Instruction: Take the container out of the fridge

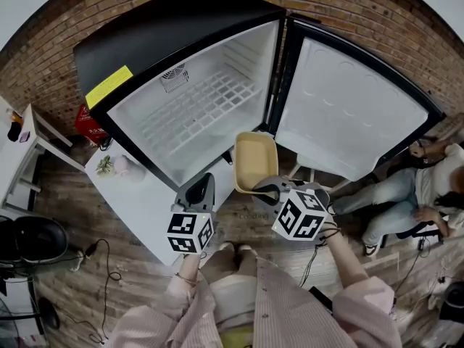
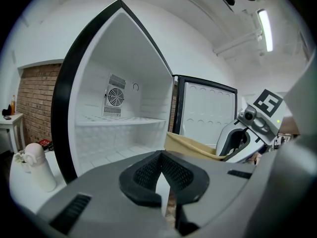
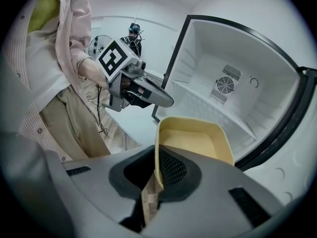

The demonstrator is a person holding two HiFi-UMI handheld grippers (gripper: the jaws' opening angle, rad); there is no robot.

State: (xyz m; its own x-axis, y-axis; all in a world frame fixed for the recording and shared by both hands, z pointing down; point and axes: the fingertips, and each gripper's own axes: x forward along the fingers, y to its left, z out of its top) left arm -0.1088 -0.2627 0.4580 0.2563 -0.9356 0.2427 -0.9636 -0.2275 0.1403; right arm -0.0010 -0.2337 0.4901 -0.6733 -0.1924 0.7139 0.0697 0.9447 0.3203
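Note:
A pale yellow container hangs in the air just in front of the open black fridge, outside its white interior. My right gripper is shut on the container's near rim; in the right gripper view the pads clamp the thin yellow wall of the container. My left gripper hovers to the left of the container, shut with nothing in it, apart from the tub. In the left gripper view the left gripper points at the fridge, with the container and the right gripper at its right.
The fridge door stands wide open at the right. A wire shelf inside holds nothing. A white table at the left carries a white bottle. A seated person is at the far right.

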